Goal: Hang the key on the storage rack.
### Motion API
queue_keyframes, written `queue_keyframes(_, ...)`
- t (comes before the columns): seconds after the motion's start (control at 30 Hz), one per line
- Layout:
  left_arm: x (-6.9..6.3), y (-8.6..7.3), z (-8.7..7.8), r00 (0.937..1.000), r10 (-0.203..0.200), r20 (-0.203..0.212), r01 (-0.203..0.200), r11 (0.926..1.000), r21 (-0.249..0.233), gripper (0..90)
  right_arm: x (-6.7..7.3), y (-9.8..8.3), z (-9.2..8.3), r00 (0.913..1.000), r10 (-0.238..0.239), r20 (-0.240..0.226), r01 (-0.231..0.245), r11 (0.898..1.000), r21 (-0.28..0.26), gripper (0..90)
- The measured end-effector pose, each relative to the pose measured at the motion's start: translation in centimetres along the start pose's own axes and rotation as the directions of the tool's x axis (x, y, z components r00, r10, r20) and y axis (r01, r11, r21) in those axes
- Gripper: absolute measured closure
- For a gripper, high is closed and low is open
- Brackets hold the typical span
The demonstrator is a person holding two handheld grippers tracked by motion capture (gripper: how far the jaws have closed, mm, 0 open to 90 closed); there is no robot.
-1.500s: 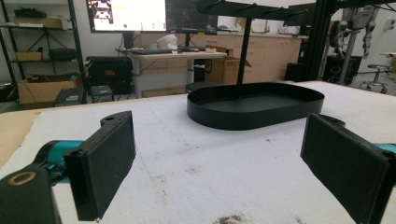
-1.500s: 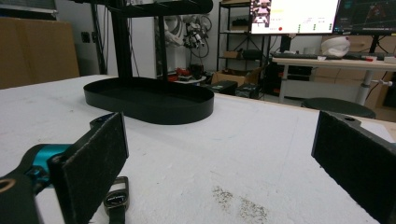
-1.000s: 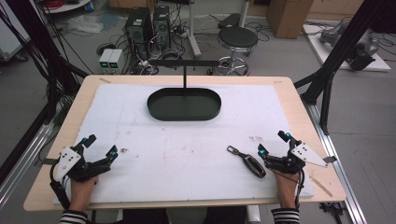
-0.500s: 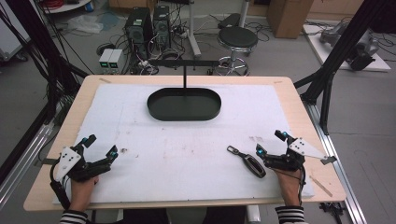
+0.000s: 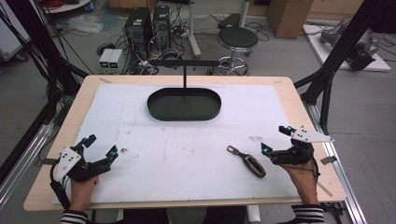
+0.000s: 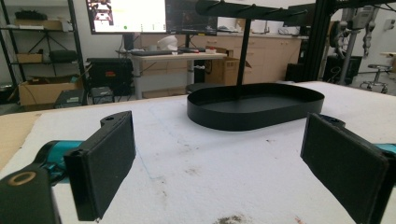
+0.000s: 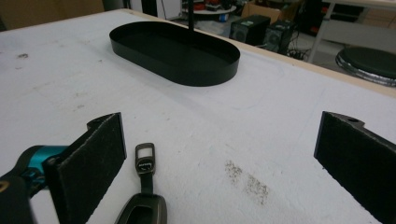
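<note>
1. Holding your right gripper (image 5: pixel 276 140) with jaws wide and empty, you have the key fob (image 7: pixel 142 196) just beside the left jaw, not between them; closing now risks nudging it away.
2. Your left gripper (image 5: pixel 99 147), also wide and empty, sits well apart from the black tray (image 5: pixel 184 104) ahead.

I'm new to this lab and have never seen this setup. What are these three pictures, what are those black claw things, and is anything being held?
No robot here: a person holds a two-jaw tool in each hand. The high view looks down on the table from above; the left gripper sits at its left, the right gripper at its right. The other two pictures come from cameras riding on each gripper, looking out between its own black jaws. On the white mat stands a black oval tray with a hanger post rising from it, and a car key fob lies just beside the right gripper. Both grippers are open, and neither holds anything.
</note>
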State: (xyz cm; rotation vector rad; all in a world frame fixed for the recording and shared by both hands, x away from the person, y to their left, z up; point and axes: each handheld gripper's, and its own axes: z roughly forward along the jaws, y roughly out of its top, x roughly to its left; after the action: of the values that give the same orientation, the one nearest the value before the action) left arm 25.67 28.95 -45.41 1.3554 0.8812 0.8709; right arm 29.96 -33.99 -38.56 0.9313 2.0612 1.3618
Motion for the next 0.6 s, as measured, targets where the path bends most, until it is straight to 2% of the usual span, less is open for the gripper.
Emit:
queue_keyframes(0.03,0.0,0.0,0.0,1.0000,0.000,0.000,0.000,1.0000,0.000,10.5,0.0,0.0,0.0,1.0000,0.000,0.000,0.000,1.000,0.000,1.2)
queue_keyframes(0.07,0.0,0.0,0.0,1.0000,0.001,0.000,-0.001,1.0000,0.000,10.6,0.1,0.3,-0.1,1.0000,-0.002,-0.006,0.002,0.999,0.044,1.2)
queue_keyframes(0.17,0.0,0.0,0.0,1.0000,0.001,0.000,-0.001,1.0000,0.000,10.6,0.1,0.7,-0.2,0.9999,-0.010,-0.011,0.011,0.997,0.077,1.2)
queue_keyframes(0.2,0.0,0.0,0.0,1.0000,0.001,0.000,-0.001,1.0000,0.000,10.6,0.2,1.1,-0.3,0.9997,-0.018,-0.018,0.020,0.994,0.110,1.2)
queue_keyframes(0.27,0.0,0.0,0.0,1.0000,0.000,0.000,0.000,1.0000,0.000,10.6,0.2,1.3,-0.2,0.9996,-0.020,-0.020,0.022,0.993,0.120,1.2)
queue_keyframes(0.33,0.0,0.0,0.0,1.0000,-0.001,0.000,0.001,1.0000,0.000,10.5,0.4,1.7,-0.1,0.9990,-0.033,-0.030,0.037,0.987,0.158,1.3)
queue_keyframes(0.37,0.0,0.0,0.0,1.0000,-0.001,0.000,0.001,1.0000,0.000,10.6,0.5,1.9,0.1,0.9983,-0.045,-0.036,0.051,0.981,0.185,1.2)
queue_keyframes(0.4,0.0,0.0,0.0,1.0000,-0.003,0.000,0.003,1.0000,-0.001,10.6,0.8,2.2,0.4,0.9970,-0.057,-0.053,0.067,0.971,0.228,1.2)
queue_keyframes(0.5,0.0,0.0,0.0,1.0000,-0.002,0.000,0.002,1.0000,0.001,10.5,1.3,2.5,0.9,0.9951,-0.075,-0.064,0.091,0.955,0.283,1.2)
queue_keyframes(0.53,0.0,0.0,0.0,1.0000,-0.002,0.000,0.002,1.0000,0.000,10.5,1.3,2.5,0.9,0.9951,-0.075,-0.064,0.091,0.955,0.283,1.2)
queue_keyframes(0.57,0.0,0.0,0.0,1.0000,0.000,0.000,0.000,1.0000,0.002,10.6,1.5,2.6,1.3,0.9938,-0.084,-0.073,0.103,0.945,0.311,1.2)
queue_keyframes(0.6,0.0,0.0,0.0,1.0000,0.000,0.000,0.000,1.0000,0.001,10.6,1.5,2.6,1.3,0.9938,-0.084,-0.073,0.103,0.945,0.311,1.2)
